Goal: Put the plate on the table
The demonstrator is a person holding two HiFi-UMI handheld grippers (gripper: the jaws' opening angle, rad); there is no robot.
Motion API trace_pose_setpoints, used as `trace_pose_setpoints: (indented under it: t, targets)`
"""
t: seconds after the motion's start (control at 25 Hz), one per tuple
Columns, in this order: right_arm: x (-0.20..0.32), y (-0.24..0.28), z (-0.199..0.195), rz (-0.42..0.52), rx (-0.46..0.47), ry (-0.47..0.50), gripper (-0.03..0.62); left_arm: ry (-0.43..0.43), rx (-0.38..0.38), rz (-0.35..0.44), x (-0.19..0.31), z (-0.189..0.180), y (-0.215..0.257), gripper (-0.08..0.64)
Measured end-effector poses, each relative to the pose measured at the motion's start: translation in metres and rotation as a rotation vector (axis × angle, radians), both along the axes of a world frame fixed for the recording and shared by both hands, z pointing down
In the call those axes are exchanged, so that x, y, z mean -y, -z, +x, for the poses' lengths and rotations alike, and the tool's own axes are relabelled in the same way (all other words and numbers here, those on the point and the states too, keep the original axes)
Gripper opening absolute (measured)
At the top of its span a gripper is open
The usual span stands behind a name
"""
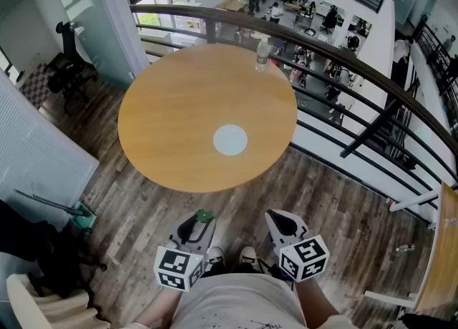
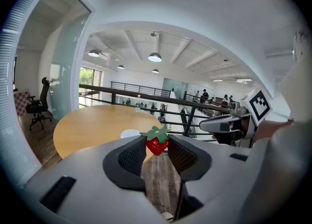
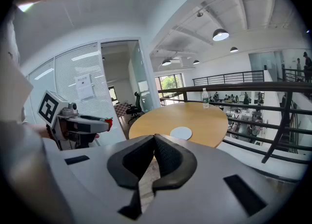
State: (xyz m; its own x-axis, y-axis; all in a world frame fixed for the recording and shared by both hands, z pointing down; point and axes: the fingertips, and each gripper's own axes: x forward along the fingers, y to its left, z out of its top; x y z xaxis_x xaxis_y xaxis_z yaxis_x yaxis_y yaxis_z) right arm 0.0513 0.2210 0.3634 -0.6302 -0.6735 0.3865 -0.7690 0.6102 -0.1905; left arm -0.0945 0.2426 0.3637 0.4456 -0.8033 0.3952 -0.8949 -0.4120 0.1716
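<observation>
A small white plate [image 1: 230, 139] lies flat near the front middle of the round wooden table [image 1: 172, 113]; it also shows in the left gripper view [image 2: 129, 133] and the right gripper view [image 3: 181, 132]. My left gripper [image 1: 202, 222] is held low in front of my body, short of the table's edge, and is shut on a toy strawberry [image 2: 157, 145] with a green leaf top [image 1: 205, 215]. My right gripper [image 1: 278, 219] hangs beside it, jaws shut together with nothing between them [image 3: 154, 139]. Both grippers are apart from the plate.
A water bottle [image 1: 262, 54] stands at the table's far edge, next to a curved dark railing [image 1: 358, 70] with an open atrium beyond. A black office chair [image 1: 68, 63] is at the far left. Wooden floor surrounds the table.
</observation>
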Motion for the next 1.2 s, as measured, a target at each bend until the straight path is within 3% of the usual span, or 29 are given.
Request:
trace_pose_setpoints:
  t: [0.6, 1.2]
  targets:
    - [-0.009, -0.005, -0.017, -0.006, -0.015, 0.001, 0.026, -0.014, 0.004, 0.003, -0.004, -0.014, -0.001, 0.153]
    - [-0.029, 0.005, -0.047, 0.036, 0.002, -0.107, 0.026, -0.088, -0.011, 0.040, -0.020, -0.048, 0.003, 0.153]
